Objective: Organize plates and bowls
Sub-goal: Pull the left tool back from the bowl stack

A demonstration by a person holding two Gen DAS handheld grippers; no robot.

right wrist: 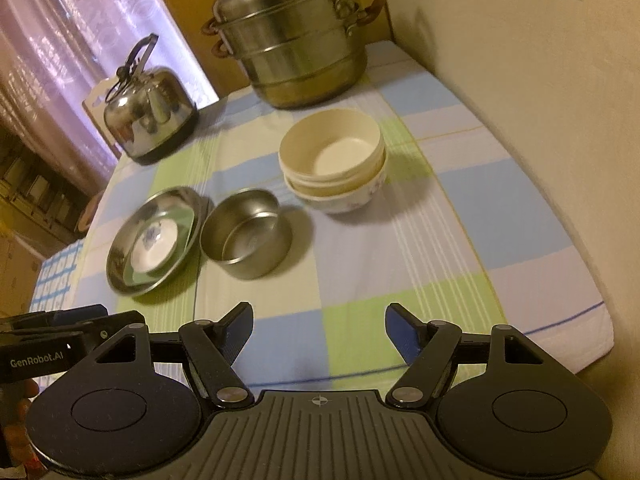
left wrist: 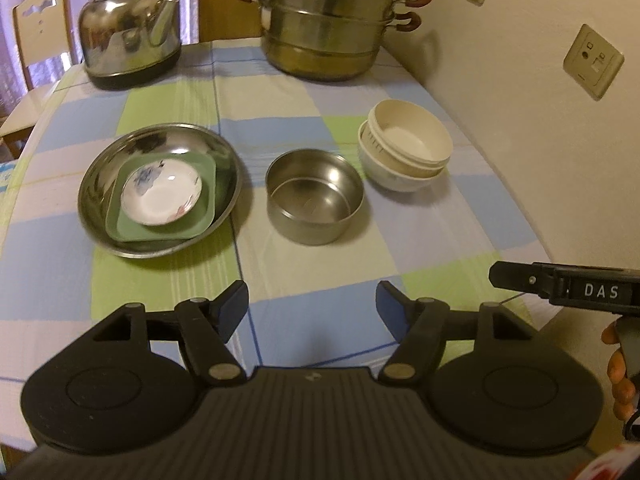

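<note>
The dishes are already sorted by kind, which seems to be the reason for the layout on the checked cloth [left wrist: 304,280]: plates in one nest, bowls in another. On the left the steel plate [left wrist: 160,194] carries the green plate [left wrist: 200,216], and the small white saucer [left wrist: 161,195] sits inside that, largest at the bottom so each smaller piece beds down without sliding. On the right, near the wall, the cream bowls [left wrist: 408,148] are nested in a short stack that leans a little, the top one tilted rather than seated flat. The steel bowl [left wrist: 315,196] stands alone between the two groups, close beside the steel plate and apart from the stack, so it looks like the one piece without a home yet; judging by its straight sides it is probably too wide to drop into the cream bowls. The left gripper [left wrist: 312,306] hangs over the near edge of the table with its jaws spread and nothing between them, lined up roughly with the steel bowl. The right gripper [right wrist: 319,330] is likewise spread and empty, held back from the dishes, its body showing at the edge of the left view. The kettle [left wrist: 130,36] and steamer pot [left wrist: 328,28] stand at the far end, out of the way of the working area.
</note>
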